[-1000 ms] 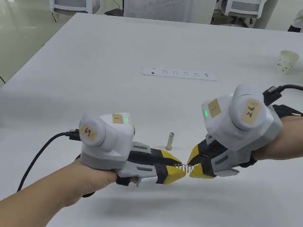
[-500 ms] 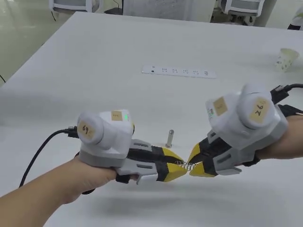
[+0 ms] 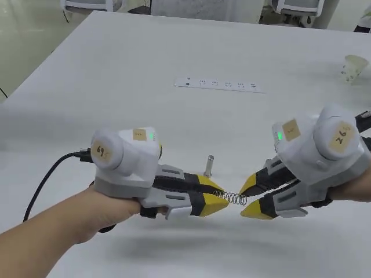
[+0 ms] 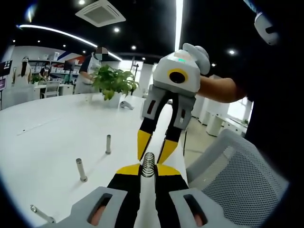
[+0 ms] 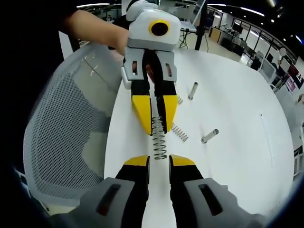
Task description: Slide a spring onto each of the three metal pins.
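Left gripper (image 3: 220,196): held in the person's left hand above the white workbench (image 3: 116,87). The jaws are pinched together on one end of a spring (image 3: 234,198).
Spring: it sticks straight out from the left gripper's yellow tips, clear of the table. In the left gripper view the spring (image 4: 148,163) stands up from between the closed tips of the left gripper (image 4: 148,170). In the right gripper view the spring (image 5: 159,137) runs from the left gripper (image 5: 156,132) down to the nearer jaws.
Right gripper (image 3: 243,202): it faces the left gripper tip to tip. The jaws are spread apart, and the spring's free end sits in the gap without being pinched. The right gripper (image 4: 151,159) shows the same spread from the left gripper's side, and so does the right gripper (image 5: 160,160) in its own view.
Metal pin (image 3: 208,165): upright on the table, just beyond the left gripper's jaws.
Other pins, left gripper view: the nearer pin (image 4: 81,169) and farther pin (image 4: 108,144) stand upright, off to one side of the left gripper. The third pin (image 4: 40,214) slants at the view's edge, and I cannot tell whether it is lying or standing.
Loose spring (image 5: 179,132): flat on the table, just beside the left gripper's tips.
Power strip (image 3: 220,85): flat on the table, well beyond the left gripper.
Paper cup (image 3: 352,69): far from the left gripper, beyond the right gripper.
Mesh chair (image 5: 66,128): off the table edge, beside the left gripper.
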The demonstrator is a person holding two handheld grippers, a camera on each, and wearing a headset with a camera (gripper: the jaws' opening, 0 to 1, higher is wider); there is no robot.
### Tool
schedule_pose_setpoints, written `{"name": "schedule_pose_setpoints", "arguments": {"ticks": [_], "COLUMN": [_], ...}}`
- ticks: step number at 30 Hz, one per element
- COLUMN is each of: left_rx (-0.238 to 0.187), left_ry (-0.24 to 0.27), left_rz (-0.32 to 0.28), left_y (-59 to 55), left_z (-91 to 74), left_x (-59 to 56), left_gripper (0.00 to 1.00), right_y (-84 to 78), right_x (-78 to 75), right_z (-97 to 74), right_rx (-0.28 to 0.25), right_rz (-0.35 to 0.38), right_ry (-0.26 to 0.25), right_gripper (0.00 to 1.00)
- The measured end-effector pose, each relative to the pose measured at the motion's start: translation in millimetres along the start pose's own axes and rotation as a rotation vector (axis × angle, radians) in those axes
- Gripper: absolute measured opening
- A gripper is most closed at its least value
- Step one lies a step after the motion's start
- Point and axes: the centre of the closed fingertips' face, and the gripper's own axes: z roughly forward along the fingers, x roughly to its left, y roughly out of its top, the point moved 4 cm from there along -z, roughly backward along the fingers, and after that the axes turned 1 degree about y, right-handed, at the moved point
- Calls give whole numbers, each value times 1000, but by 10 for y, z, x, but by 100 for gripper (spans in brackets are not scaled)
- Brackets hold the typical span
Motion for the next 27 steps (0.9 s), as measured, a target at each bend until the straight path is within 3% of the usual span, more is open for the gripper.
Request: {"name": "schedule_pose_setpoints", "arguments": {"ticks": [4,10,20,23,27], "left_rx": [3,7,23,50,57], "left_ry": [-6,-8,-20,-22,-19], "left_rz": [-2,-4,-8,3,8], "left_y": [-6,-8,-62,-116,-123], "left_z": [10,15,-15,-2,-8], "left_x": [-15,-27,-23,-28,-26], "left_gripper": [2,2,2,2,2], "right_y": [10,37,158,268,323], "right_x": [8,26,41,60,72], "right_z": [-1,1,-137,-185,-182], "right_rx": [-19,-27,-93,-148,-171], "right_rz": [12,-28,-37,-29,-37], "right_ry": [1,-10,-12,1,1], "right_gripper": [14,8,8,7,7]}}
